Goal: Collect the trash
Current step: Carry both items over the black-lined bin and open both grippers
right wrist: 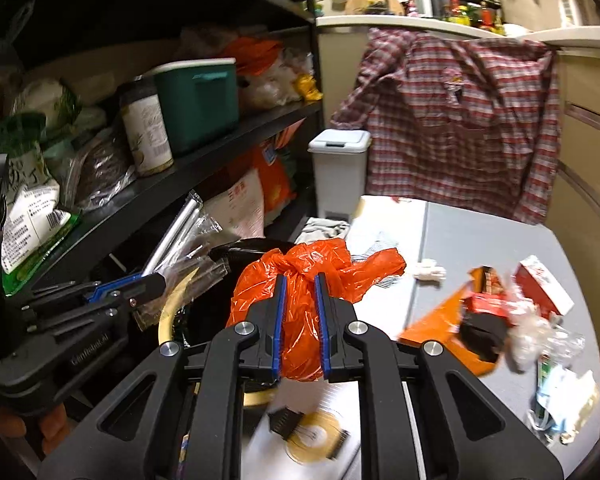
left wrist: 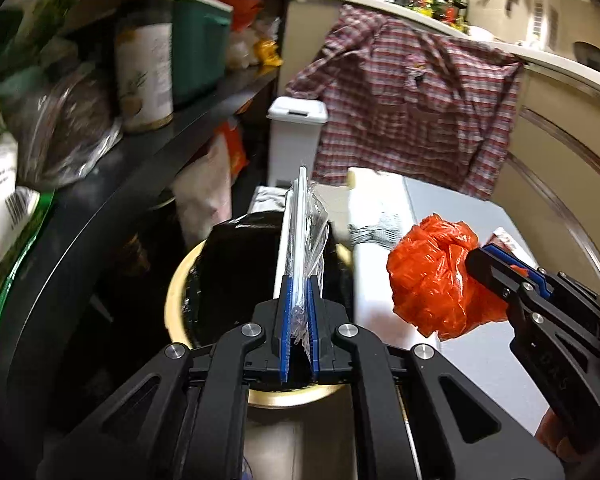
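Left gripper (left wrist: 299, 300) is clamped on a clear plastic sleeve with a white straw (left wrist: 302, 236) inside it, the packet standing up from the blue pads over a round bin (left wrist: 180, 280) with a cream rim and a black liner that sits just off the desk's left edge; nothing can be made out inside the bin. Right gripper (right wrist: 300, 300) is closed on a crumpled orange plastic bag (right wrist: 300, 276), which bulges out between and above its pads, held over the near edge of the grey desk (right wrist: 480, 232) beside the bin. More rubbish lies on the desk to the right: an orange torn carton (right wrist: 448, 328), a red and white box (right wrist: 544, 284), crumpled clear wrap (right wrist: 540, 336). A white pedal bin (right wrist: 340, 168) with its lid shut stands further back beside a hanging plaid shirt (right wrist: 460, 120). On the dark shelf (right wrist: 220, 152) sit a green lidded box (right wrist: 196, 100) and a labelled jar (right wrist: 146, 132), the print too small to read. The left gripper's body bears pale lettering, blurred
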`<state>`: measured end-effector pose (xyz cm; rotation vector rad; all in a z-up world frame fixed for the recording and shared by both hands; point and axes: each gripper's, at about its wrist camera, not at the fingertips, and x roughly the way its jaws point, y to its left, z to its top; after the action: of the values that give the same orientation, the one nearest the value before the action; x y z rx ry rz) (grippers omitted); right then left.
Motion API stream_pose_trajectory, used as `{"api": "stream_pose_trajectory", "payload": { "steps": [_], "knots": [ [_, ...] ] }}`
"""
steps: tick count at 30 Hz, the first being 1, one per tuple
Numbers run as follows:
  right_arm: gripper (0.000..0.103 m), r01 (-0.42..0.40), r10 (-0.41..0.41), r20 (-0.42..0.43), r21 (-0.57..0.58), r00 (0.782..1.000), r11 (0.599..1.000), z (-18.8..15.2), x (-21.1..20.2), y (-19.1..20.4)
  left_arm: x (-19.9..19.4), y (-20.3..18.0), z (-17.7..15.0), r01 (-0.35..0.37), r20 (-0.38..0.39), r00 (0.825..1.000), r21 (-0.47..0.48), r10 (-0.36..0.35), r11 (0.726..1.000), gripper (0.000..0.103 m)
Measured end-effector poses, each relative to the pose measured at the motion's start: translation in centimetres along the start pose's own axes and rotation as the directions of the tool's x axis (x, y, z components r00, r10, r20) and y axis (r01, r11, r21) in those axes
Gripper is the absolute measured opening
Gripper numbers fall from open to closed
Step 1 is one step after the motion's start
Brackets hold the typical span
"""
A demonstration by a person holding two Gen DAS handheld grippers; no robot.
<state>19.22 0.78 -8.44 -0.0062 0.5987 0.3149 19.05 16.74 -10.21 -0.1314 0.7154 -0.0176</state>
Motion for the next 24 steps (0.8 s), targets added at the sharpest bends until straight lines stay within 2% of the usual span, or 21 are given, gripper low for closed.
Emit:
{"api": "stream_pose_trajectory", "payload": {
  "steps": [7,18,21,22,23,24],
  "knots": [
    [0.014,-0.015,0.014,-0.056,-0.01,0.998,1.0,-0.3,4.3,1.4,2.7,1.7,-0.8,-0.069,-0.032,0.997,-0.005,0.069,0.998,0.007],
    [0.015,-0.013,0.013,-0.116,0.005,0.993,1.0,-1.2,8.4,1.5,5.6,2.9,-1.4,-0.114,-0.063,0.991,-0.002,0.114,0.993,0.007],
    [0.02,-0.013,0.015,-0.124,0.01,0.992,1.0,-1.2,9.1,1.5,6.2,3.0,-1.5,-0.123,-0.077,0.99,0.0,0.122,0.992,0.009],
    [0.026,-0.015,0.017,-0.127,0.015,0.992,1.0,-1.1,9.2,1.4,6.3,3.1,-1.4,-0.137,-0.08,0.987,0.0,0.136,0.991,0.014],
    [0.029,-0.013,0.016,-0.126,0.022,0.992,1.0,-1.0,9.3,1.3,6.4,3.2,-1.4,-0.152,-0.081,0.985,-0.005,0.151,0.988,0.035],
    [0.035,-0.012,0.015,-0.122,0.024,0.992,1.0,-1.0,9.3,1.4,6.3,3.4,-1.4,-0.175,-0.073,0.982,-0.016,0.173,0.984,0.067]
  ]
}}
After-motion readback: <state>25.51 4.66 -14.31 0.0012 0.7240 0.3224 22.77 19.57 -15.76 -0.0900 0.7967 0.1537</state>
